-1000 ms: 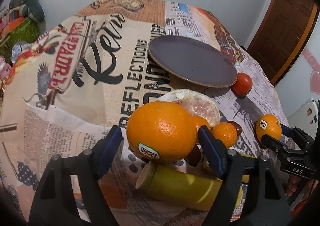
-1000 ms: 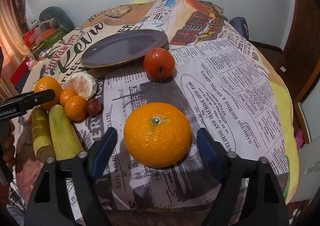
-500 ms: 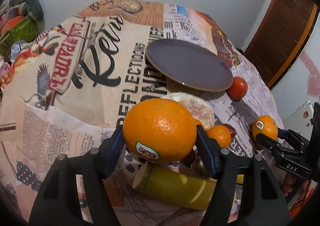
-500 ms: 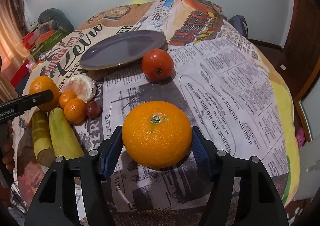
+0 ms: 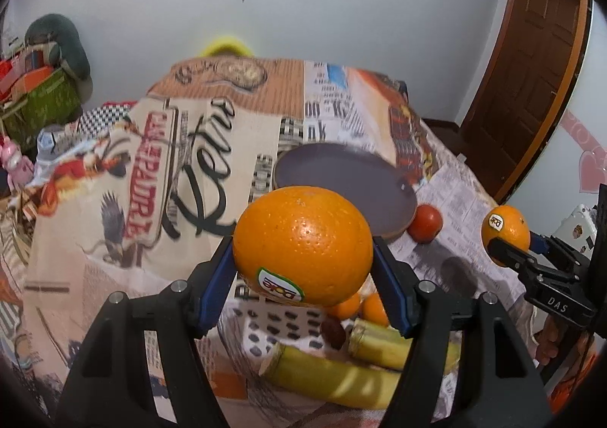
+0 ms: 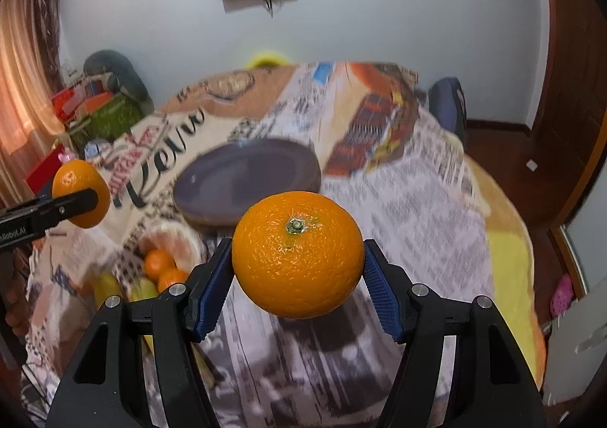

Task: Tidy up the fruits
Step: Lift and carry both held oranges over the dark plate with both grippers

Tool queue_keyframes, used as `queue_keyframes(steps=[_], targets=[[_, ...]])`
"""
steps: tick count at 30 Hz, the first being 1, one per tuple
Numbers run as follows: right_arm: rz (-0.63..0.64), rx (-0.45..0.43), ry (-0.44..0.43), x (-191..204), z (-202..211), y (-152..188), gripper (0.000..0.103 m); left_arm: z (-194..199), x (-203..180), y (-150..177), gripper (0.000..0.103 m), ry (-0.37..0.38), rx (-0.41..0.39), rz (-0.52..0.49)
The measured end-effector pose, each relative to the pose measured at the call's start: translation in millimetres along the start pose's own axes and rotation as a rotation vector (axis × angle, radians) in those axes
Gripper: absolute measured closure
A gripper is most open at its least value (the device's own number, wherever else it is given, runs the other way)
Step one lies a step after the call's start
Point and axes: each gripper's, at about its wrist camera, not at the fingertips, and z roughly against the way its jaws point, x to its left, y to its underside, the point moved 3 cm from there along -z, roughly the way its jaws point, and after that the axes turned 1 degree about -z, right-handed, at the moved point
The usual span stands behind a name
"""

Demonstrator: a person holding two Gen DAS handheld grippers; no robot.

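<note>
My left gripper (image 5: 303, 261) is shut on a large orange (image 5: 299, 238) with a sticker, held off the table above the fruit pile. The right gripper (image 6: 297, 257) is shut on a second large orange (image 6: 296, 268), stem up, also in the air. Each gripper and its orange shows at the edge of the other wrist view. A flat purple plate (image 5: 341, 177) lies on the printed tablecloth beyond both oranges, with nothing on it. Beside its right rim sits a red tomato (image 5: 426, 223).
Below the left gripper lie two small mandarins (image 5: 373, 308), a dark small fruit (image 5: 334, 329), yellow-green cane pieces (image 5: 330, 371) and a peeled citrus (image 6: 178, 238). Boxes and bags (image 6: 102, 113) stand left of the table. A wooden door (image 5: 531, 87) is at right.
Both grippers closed their pads onto the oranges, then rose with them off the tablecloth. The views tilted up, so more wall and a wall screen show now.
</note>
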Motion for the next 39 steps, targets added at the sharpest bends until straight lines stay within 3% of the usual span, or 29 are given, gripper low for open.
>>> queue_keyframes(steps=[12,23,39], targets=[[0.034,-0.105,-0.021,13,1,-41,0.04,3,-4,-35,0.035,-0.004,-0.069,-0.002],[0.074,-0.157,-0.015,18,-18,-71,0.04,-21,-8,-61,0.035,-0.008,-0.085,-0.007],[0.138,-0.1,0.002,17,-77,-91,0.04,-85,-5,-86,0.035,-0.013,-0.036,-0.014]])
